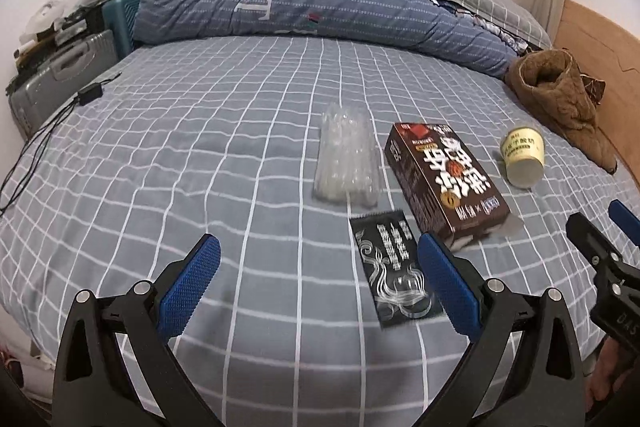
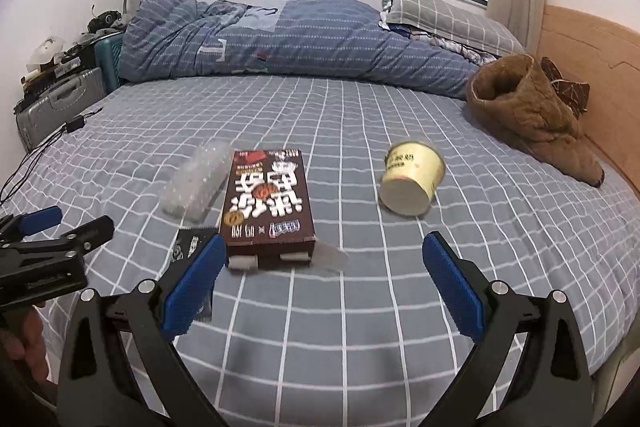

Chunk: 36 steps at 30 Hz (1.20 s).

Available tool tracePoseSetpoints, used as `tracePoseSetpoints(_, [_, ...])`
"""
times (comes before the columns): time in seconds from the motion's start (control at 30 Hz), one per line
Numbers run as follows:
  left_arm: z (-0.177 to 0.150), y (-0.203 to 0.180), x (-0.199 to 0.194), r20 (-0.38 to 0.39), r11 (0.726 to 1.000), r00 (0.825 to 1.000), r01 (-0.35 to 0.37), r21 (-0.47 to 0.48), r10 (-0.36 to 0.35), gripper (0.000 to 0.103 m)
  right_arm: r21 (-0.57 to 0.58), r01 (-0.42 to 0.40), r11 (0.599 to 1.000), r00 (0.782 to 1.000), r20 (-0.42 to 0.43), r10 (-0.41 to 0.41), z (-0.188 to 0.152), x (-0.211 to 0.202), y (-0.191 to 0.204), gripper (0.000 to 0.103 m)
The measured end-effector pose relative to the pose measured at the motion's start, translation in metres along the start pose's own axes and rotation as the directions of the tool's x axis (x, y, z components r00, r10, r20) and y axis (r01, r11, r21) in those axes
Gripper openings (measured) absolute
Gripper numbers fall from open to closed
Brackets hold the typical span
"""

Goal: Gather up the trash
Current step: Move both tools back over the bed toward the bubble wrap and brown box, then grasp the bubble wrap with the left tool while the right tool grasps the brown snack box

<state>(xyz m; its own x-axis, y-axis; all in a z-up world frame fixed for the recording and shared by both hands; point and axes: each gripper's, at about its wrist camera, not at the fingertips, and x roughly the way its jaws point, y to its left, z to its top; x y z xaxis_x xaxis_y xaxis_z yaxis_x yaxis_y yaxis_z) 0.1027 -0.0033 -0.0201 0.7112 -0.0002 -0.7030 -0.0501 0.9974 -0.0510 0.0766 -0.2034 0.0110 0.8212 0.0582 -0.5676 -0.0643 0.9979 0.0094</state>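
- The left gripper (image 1: 320, 283) hangs over the near part of the bed (image 1: 200, 147), its blue pads spread wide with nothing between them.
- The right gripper (image 2: 322, 281) is also spread wide and empty, over the sheet just short of the box (image 2: 266, 203).
- The trash lies in a loose row mid-bed: a clear bubble-wrap piece (image 1: 346, 159), the brown box, a black sachet (image 1: 394, 275) and a pale paper cup (image 2: 412, 183) on its side.
- In the right wrist view the sachet is mostly hidden behind the right gripper's left finger; only a dark corner shows beside the box's near end.
- In the left wrist view the left gripper's right finger covers the box's near corner and stands just beside the sachet's right edge.
- A thin clear flap sticks out from the box's near end; blur makes it hard to say what it is.
- The cup's bottom faces the camera; its mouth cannot be seen.
- The bubble wrap touches or nearly touches the box's left side; which, I cannot tell.
- The cup lies well apart from the box, with bare sheet between.
- Open sheet stretches left of the bubble wrap toward a black cable (image 1: 48, 131) at the bed's left edge.
- A rumpled blue quilt (image 1: 300, 3) bounds the far side; a brown garment (image 2: 532, 115) lies against the wooden headboard (image 2: 592, 51) on the right.
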Motion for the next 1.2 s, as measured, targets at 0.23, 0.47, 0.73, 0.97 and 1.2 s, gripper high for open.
tracePoseSetpoints(0.23, [0.016, -0.004, 0.023, -0.015, 1.000, 1.000, -0.014, 0.016, 0.014, 0.097, 0.014, -0.005, 1.000, 1.000, -0.027, 0.006, 0.009, 0.021, -0.002, 0.095])
tracePoseSetpoints(0.47, [0.032, -0.012, 0.052, -0.044, 0.999, 0.999, -0.015, 0.046, 0.017, 0.097, 0.020, -0.031, 0.999, 0.998, -0.048, 0.032, 0.021, 0.042, -0.001, 0.095])
tracePoseSetpoints(0.73, [0.044, -0.024, 0.095, -0.117, 0.997, 0.993, 0.008, 0.071, 0.001, 0.097, 0.004, -0.069, 0.998, 0.994, -0.089, 0.069, 0.025, 0.069, 0.008, 0.095])
tracePoseSetpoints(0.97, [0.046, -0.026, 0.135, -0.190, 0.999, 0.982, -0.013, 0.050, 0.022, 0.080, -0.015, -0.084, 0.996, 0.990, -0.119, 0.082, 0.028, 0.088, 0.013, 0.095])
tracePoseSetpoints(1.2, [0.044, -0.030, 0.141, -0.195, 0.998, 0.981, 0.008, 0.058, 0.003, 0.028, -0.019, -0.106, 0.994, 0.982, -0.162, 0.101, 0.027, 0.105, 0.023, 0.095])
